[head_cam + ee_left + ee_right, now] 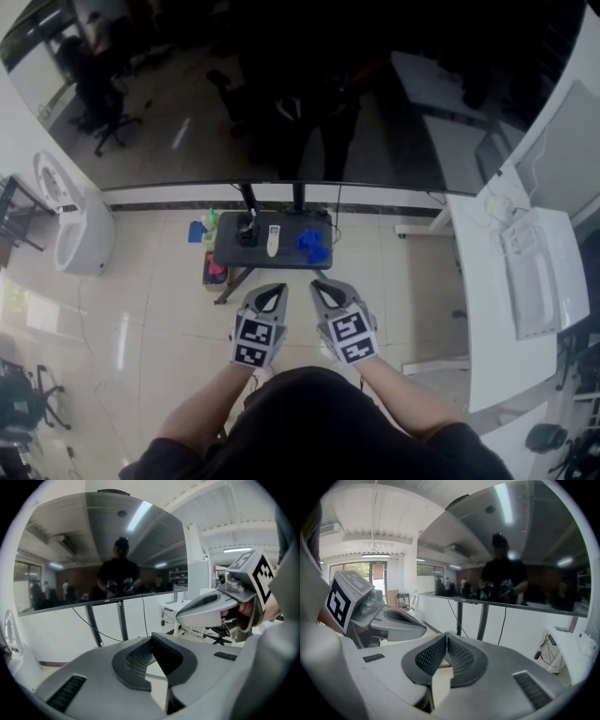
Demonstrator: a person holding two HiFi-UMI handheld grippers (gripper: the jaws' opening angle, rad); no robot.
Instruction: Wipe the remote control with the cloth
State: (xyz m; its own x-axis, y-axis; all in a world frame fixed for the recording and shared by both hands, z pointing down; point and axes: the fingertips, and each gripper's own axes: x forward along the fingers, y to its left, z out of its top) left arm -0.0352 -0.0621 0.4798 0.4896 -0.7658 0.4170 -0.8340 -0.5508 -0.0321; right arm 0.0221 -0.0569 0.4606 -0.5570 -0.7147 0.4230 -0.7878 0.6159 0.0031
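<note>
Forearms [204, 412] in a black shirt filled the bottom of the head view. Just above them, at lower centre, sat the two grey hand-held grippers with their marker cubes, side by side. The left gripper [273, 289] had its ribbed dark pads pressed together with nothing between them, as its own view showed. The right gripper [322, 286] was likewise closed to a thin seam and empty. Both tips pointed up the frame toward a small dark rectangular table [281, 262] at centre, well apart from it.

On that table the slim white remote control [273, 240] lay lengthwise near the middle. It sat between a black object [247, 230], too small to identify, on its left and a crumpled bright blue cloth [313, 246] on its right. The cloth sat near the remote, and a slight gap seemed to part them. A large dark glossy screen [281, 94] filled the upper frame.

By my judgement the wiping had not started. The cloth was in neither gripper, and nothing was touching the remote. Everything remained: approaching the table, taking up the cloth, probably steadying the remote, and rubbing the cloth over it.
</note>
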